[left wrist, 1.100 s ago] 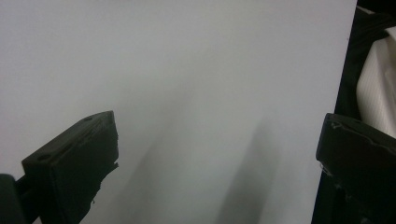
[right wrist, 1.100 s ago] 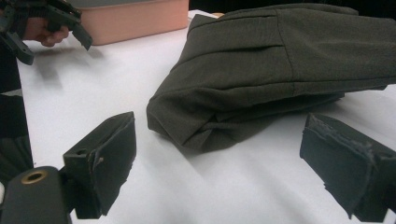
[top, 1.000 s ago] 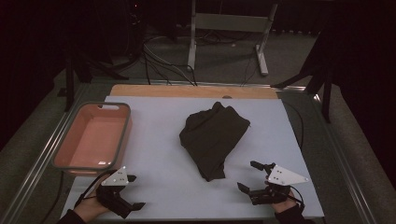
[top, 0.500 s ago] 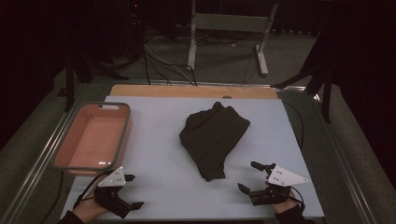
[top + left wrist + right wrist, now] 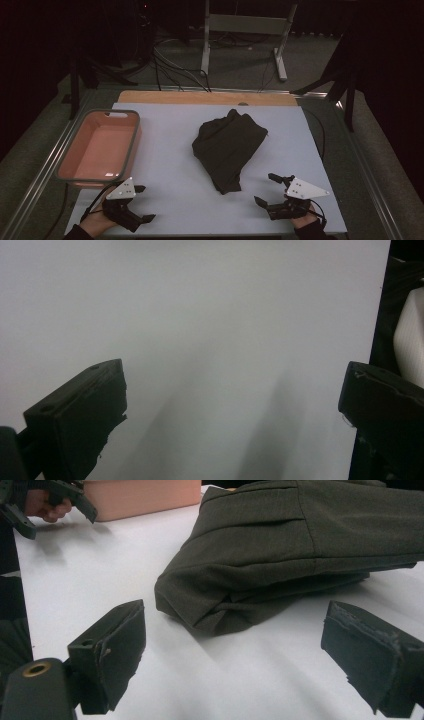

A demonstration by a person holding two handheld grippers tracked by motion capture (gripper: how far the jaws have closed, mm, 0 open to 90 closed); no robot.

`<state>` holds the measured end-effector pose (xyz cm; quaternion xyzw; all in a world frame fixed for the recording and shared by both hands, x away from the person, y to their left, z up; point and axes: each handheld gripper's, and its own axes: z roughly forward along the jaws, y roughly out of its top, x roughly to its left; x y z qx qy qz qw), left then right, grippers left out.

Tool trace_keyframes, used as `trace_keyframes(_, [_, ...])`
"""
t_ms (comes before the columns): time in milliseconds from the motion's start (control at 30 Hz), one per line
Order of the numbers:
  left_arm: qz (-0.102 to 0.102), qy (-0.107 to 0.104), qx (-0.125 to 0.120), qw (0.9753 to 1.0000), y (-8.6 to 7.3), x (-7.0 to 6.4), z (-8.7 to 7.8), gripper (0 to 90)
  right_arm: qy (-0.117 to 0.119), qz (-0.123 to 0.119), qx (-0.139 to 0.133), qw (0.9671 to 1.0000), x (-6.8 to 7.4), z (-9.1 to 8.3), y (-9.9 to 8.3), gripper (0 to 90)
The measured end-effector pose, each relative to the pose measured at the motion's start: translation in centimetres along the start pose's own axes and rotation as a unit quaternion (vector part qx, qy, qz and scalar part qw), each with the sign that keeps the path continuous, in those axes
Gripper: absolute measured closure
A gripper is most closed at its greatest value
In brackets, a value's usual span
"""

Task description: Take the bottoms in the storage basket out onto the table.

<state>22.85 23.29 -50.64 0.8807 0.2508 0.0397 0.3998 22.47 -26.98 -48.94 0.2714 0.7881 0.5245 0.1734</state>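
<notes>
Dark folded garment [image 5: 295, 545] seen just ahead of right gripper [image 5: 235, 655], jaws spread wide, nothing held. Left gripper [image 5: 232, 405] likewise agape, empty. Cloth judged soft, light, limp; near folded corner best pinched.

White tabletop [image 5: 170, 165], wooden strip along far edge. On it: crumpled dark garment [image 5: 228, 145] at centre, pink tub [image 5: 131, 142] at left edge.

The left gripper [image 5: 141, 203] slid slightly back toward the near edge of the table [image 5: 170, 165] over the last second. The right gripper [image 5: 267, 189] barely shifted, drifting a touch nearer too.
</notes>
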Motion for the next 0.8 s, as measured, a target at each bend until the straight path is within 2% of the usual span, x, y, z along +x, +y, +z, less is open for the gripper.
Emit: trace_keyframes(800, [0.002,0.001,-0.002,1.0,0.12,-0.12,0.02,0.2,-0.007,0.007,0.008,0.9999,-0.41,0.11,-0.41,11.1])
